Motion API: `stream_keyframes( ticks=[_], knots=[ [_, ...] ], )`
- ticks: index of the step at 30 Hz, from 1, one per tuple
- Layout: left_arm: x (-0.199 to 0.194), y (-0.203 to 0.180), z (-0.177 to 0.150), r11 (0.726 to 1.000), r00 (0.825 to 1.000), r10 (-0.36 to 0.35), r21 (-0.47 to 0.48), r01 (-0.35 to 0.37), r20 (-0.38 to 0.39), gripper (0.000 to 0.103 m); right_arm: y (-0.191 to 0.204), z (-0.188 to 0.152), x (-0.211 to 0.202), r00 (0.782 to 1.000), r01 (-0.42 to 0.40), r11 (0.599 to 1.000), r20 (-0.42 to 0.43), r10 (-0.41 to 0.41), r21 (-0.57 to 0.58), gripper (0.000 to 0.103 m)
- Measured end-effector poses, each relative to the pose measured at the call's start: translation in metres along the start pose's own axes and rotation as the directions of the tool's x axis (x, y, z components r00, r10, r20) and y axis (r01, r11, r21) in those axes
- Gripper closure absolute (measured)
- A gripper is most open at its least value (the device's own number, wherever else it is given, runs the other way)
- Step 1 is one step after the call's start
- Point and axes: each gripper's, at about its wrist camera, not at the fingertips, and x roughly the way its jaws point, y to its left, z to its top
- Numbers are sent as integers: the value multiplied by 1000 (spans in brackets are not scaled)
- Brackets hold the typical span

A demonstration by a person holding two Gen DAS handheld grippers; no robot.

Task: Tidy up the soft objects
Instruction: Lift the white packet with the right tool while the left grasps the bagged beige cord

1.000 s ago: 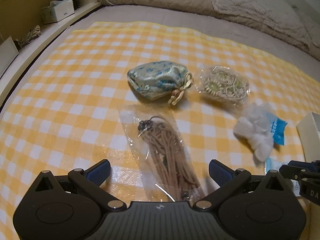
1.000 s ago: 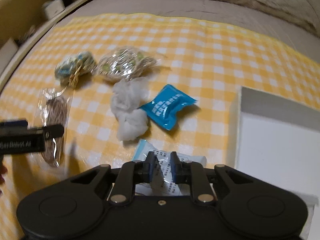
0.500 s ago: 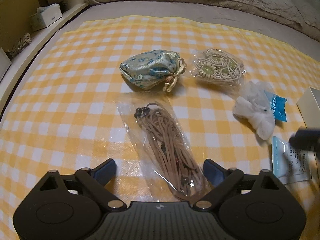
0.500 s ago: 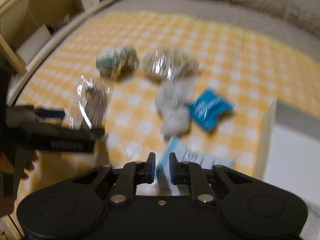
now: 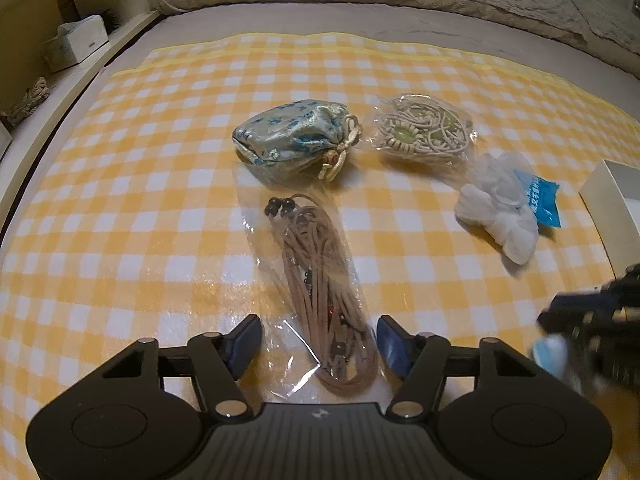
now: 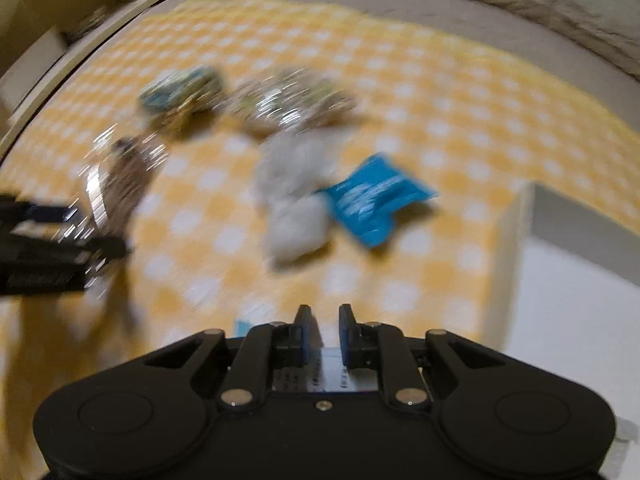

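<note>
Since the earlier frames the right gripper (image 6: 323, 320) has lifted its pale wipe packet (image 6: 326, 372) off the checked cloth (image 5: 132, 184) and swung right, toward the white box (image 6: 576, 320); the left gripper (image 5: 318, 340) has drawn back a little, so more of the corded bag shows between its fingers. The right gripper is closed narrowly on the packet, which sits pinched between the blue pads just above the gripper body, though motion blur in the right wrist view makes the exact hold hard to confirm. The left gripper stands wide, one finger on each side of the near end of the clear bag of tan cords (image 5: 320, 280), not yet touching it as far as can be seen. Farther out lie the blue brocade pouch (image 5: 294, 140), the clear bag of beaded cord (image 5: 424, 134) to its right, then the white fluffy piece (image 5: 500, 212) resting against the blue sachet (image 5: 542, 200) at the right. The step in hand looks like carrying the packet to the box; the next move calls for bringing it over the box's open side and releasing, while the left gripper closes on the cord bag.
</note>
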Motion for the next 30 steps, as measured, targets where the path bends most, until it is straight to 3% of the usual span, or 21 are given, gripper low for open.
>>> stream_keyframes(
  ticks=[2,6,9,11,14,20,21,23,24,30],
  knots=[
    [-2,0,-2,1000,1000,-7,12,7,-5,41,14,-7,-3,999,-41,997,-9,40,-71,88],
    [-9,0,-9,999,1000,-23,28,23,-16,44,31,-14,-14,988,-155,982,-44,151,-104,87],
    [-14,3,-15,999,999,-31,35,32,-22,47,34,-14,-33,986,-164,979,7,166,-125,66],
    [-18,6,-19,998,999,-39,39,40,-27,48,30,-14,-45,986,-157,978,32,163,-139,44],
    [-21,10,-24,997,998,-52,48,54,-42,48,25,-21,-56,989,-134,967,37,146,-218,23],
    [-28,11,-32,996,996,-73,39,75,-54,45,8,-33,-52,997,-67,953,23,77,-296,17],
    [-27,11,-31,997,996,-75,30,76,-54,43,5,-35,-50,997,-64,951,14,72,-302,17],
    [-25,10,-29,997,997,-69,13,69,-42,27,3,-38,-44,998,-65,946,-6,67,-317,17],
    [-24,9,-28,998,997,-65,6,65,-36,25,3,-39,-40,997,-70,944,-16,69,-324,16],
    [-11,9,-16,997,998,-65,-46,64,-22,24,5,-39,-20,994,-101,947,-71,83,-304,15]
  ],
)
